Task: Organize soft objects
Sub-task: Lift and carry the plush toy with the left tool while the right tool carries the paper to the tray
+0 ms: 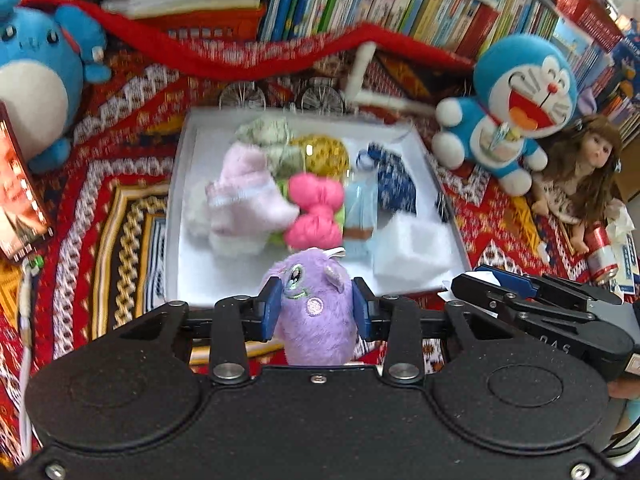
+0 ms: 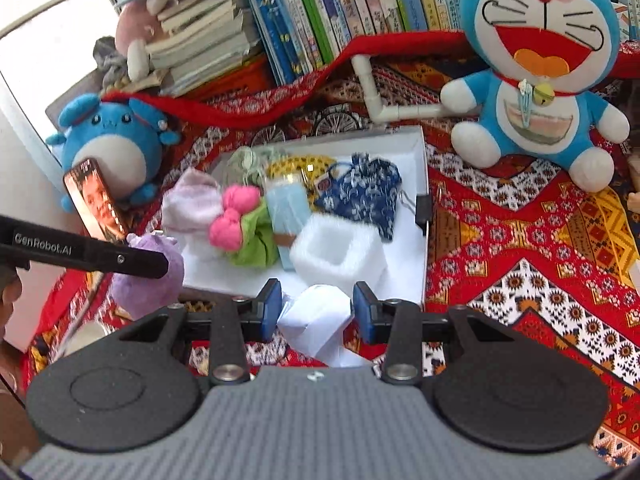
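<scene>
My left gripper [image 1: 316, 308] is shut on a purple plush toy [image 1: 316, 320] and holds it just in front of the near edge of a white tray [image 1: 180, 184]. The toy also shows in the right wrist view [image 2: 148, 280], at the left. The tray [image 2: 420, 216] holds a pink sock [image 1: 244, 196], a pink and green bundle [image 1: 316, 212], a light blue pouch [image 1: 360, 208], a navy patterned bag [image 1: 392, 180] and a white foam block [image 2: 336, 252]. My right gripper [image 2: 316, 312] is shut on a white folded soft item [image 2: 316, 320] at the tray's near edge.
A large Doraemon plush [image 2: 536, 64] sits to the right of the tray and a round blue plush [image 2: 104, 140] to the left, beside a phone [image 2: 96, 200]. A doll [image 1: 580, 168] lies at the right. Books [image 2: 340, 8], a red scarf and a white pipe stand behind.
</scene>
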{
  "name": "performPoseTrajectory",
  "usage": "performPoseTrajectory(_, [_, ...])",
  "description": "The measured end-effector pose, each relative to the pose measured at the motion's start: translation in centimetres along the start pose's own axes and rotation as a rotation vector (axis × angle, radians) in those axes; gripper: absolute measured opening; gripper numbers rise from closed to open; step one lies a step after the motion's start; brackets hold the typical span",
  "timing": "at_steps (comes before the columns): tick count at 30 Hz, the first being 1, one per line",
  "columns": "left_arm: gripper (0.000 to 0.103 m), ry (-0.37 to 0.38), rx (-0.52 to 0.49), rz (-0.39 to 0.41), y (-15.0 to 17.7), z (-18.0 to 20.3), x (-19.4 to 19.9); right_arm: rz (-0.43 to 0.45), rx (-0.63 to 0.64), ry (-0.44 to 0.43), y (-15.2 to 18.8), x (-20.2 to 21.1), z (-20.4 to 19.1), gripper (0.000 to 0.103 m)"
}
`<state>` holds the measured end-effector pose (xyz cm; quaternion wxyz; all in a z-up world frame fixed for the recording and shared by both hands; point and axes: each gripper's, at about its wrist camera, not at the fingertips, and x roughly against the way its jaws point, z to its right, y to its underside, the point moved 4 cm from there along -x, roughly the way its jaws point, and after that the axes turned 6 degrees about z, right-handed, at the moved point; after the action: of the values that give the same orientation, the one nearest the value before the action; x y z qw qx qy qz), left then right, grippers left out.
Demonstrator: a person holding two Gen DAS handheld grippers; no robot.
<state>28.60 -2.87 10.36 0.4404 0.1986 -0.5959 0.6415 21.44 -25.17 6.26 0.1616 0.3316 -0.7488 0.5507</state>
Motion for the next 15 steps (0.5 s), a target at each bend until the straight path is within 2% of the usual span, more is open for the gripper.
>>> performPoseTrajectory(4, [0.035,-0.044,-0.02,0.124,-1.1,-0.1,1.2,0.086,-0.017,0.0,-1.7,0.5,0.1,0.045])
performPoseTrajectory(6, [0.035,-0.109,-0.059,0.208,-1.7,0.1,1.5,0.139,-0.022,-0.005,-2.7,0.4,0.3,0.045])
performPoseTrajectory(8, [0.035,-0.151,-0.08,0.254,-2.5,0.0,1.3,0.186,-0.041,-0.031,-3.6,0.2,0.5,0.045])
performPoseTrajectory(15, [0.035,-0.1,-0.028,0.329,-5.3,-1.2,-0.5,0.245,-0.048,-0.041,-5.7,-2.6,0.7,0.045])
